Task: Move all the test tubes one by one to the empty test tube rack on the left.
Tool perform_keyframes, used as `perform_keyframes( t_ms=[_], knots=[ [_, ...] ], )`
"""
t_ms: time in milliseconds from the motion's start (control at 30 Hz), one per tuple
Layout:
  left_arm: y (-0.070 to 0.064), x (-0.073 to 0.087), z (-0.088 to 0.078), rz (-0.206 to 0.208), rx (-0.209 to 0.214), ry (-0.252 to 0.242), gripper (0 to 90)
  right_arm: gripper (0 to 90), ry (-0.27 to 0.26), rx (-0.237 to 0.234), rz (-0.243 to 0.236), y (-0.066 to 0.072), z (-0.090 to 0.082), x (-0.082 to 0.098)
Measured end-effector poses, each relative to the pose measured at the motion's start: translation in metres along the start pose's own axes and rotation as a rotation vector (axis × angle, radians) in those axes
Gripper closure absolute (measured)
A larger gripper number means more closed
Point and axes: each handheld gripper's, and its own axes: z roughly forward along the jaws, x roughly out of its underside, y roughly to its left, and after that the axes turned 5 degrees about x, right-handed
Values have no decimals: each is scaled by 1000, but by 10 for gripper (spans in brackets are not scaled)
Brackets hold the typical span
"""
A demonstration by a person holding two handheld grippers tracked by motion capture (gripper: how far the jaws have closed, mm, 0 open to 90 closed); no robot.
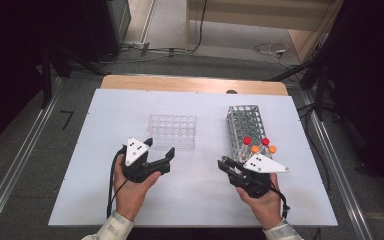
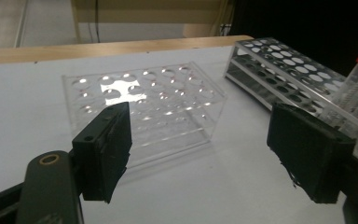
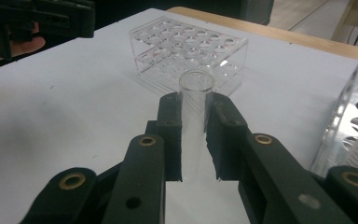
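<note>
- Clear plastic rack (image 1: 173, 131) sits mid-tabletop, a bit toward the far edge; the metal rack (image 1: 246, 127) is off to its right, long side running toward the far edge.
- Capped tubes (image 1: 258, 146) with red and orange tops stand in the metal rack's near end, just beyond the right gripper (image 1: 226, 165).
- That gripper's jaws are clamped on a clear open-topped tube (image 3: 195, 110), held upright over bare tabletop between the two racks.
- Left gripper (image 1: 159, 151) hovers just near of the clear rack, jaws spread with nothing between them.
- Both hands come in from the near edge.
- The held tube's lower end is hidden between the pads.
</note>
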Motion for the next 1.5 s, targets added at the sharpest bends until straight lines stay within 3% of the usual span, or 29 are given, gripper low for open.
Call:
perform_keyframes(
  t_ms=[233,333,367,400,467,500,600,633,900,1200,1500],
  knots=[
    [-15,-11,10,43,59,-7,303,733,16,-12,-17,6,17,-4],
    [-30,-18,15,67,130,1,371,733,17,-17,-28,8,25,-6],
    [-30,-18,15,67,130,1,382,733,18,-16,-27,9,26,-7],
    [-38,-21,18,86,164,14,392,733,19,-17,-27,9,28,-7],
    [-42,-23,20,89,183,15,425,733,25,-17,-32,11,31,-7],
    [-50,-26,23,105,224,24,455,733,26,-13,-34,12,32,-7],
    [-58,-28,25,123,246,38,534,734,26,-14,-45,16,35,-7],
    [-63,-29,29,145,263,65,564,734,24,-16,-50,17,36,-8],
    [-70,-26,38,152,283,121,609,733,17,-15,-69,22,37,-10],
    [-68,-26,42,133,298,131,670,734,8,-9,-86,26,37,-10],
    [-71,-24,45,141,295,149,705,734,9,-4,-91,25,37,-10]
  ],
)
